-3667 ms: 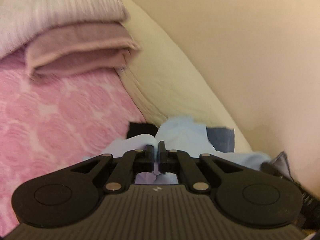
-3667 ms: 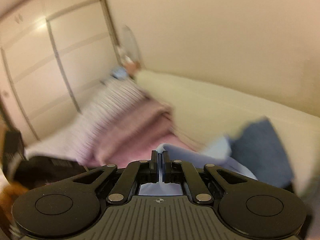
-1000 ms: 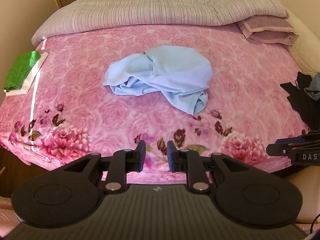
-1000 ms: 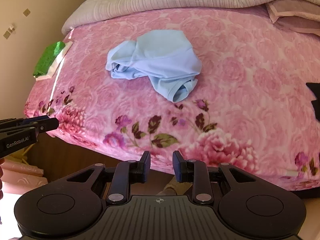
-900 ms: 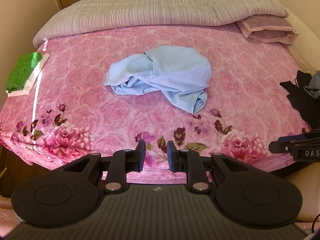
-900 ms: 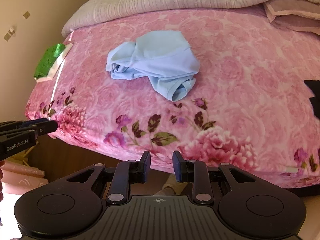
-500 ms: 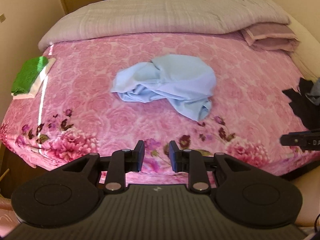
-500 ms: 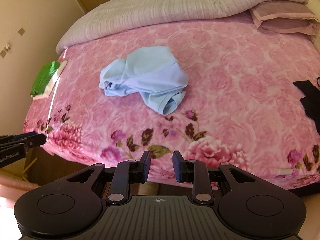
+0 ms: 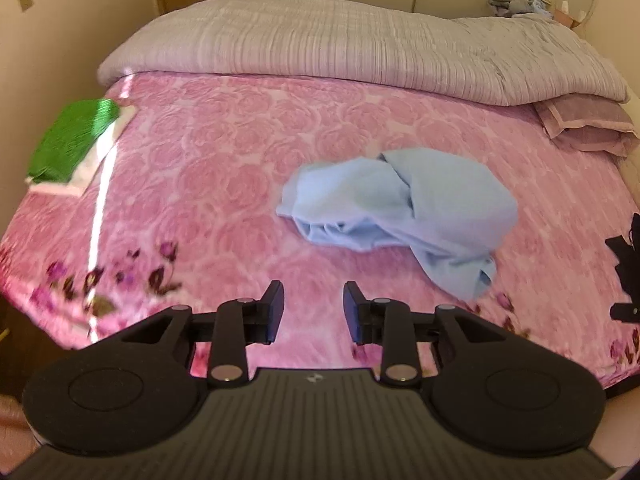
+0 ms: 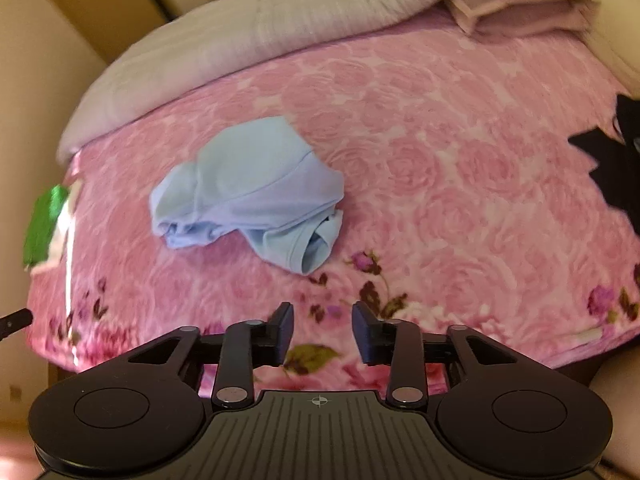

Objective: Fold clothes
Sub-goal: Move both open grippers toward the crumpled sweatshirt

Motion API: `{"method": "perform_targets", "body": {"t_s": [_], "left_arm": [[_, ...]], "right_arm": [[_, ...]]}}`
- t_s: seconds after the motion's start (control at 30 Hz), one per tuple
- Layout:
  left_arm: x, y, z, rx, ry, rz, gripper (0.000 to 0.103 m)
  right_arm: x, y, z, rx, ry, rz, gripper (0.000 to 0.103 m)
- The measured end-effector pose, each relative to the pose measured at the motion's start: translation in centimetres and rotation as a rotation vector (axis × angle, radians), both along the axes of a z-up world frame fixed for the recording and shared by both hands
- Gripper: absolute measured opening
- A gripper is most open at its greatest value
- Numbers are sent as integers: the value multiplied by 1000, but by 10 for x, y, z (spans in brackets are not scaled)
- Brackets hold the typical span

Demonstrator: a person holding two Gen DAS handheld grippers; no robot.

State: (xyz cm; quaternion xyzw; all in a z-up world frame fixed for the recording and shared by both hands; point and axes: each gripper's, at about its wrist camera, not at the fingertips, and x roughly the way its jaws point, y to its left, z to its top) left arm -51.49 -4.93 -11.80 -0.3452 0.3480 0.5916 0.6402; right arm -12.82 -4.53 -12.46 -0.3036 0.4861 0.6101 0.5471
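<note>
— What is seen nearest?

— The left gripper [image 9: 312,312] and right gripper [image 10: 322,334], black, are held above the plush rose-patterned pink blanket [image 9: 224,184]; both sets of jaws are opening, and nothing is held between them.

— And farther off?

— A crumpled light blue garment [image 10: 248,192] is laid mid-bed, its long axis slanted, a ribbed opening turned toward the near edge. A ridged grey quilt [image 9: 360,40] is folded beyond.

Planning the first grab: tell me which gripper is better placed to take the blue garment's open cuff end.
Right, probably. The right gripper opens empty with the light blue garment and its cuff just ahead; from the left gripper that cuff sits off to the side.
</note>
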Motion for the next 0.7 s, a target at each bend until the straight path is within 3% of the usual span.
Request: {"method": "perform_targets", "body": {"t_s": [0.37,0.47,0.7], "left_arm": [[-48,152,-61,-116,-59,-347,34],[-50,186,-83,-143,-61,-436,34],[-43,242,-134,-211,-104,-528,36]], "right_arm": [[-98,63,-48,-103,-65,-189,52],[-117,78,-61,-123,-120,-218,53],[-135,107,-88,-172,-156,-242,58]]}}
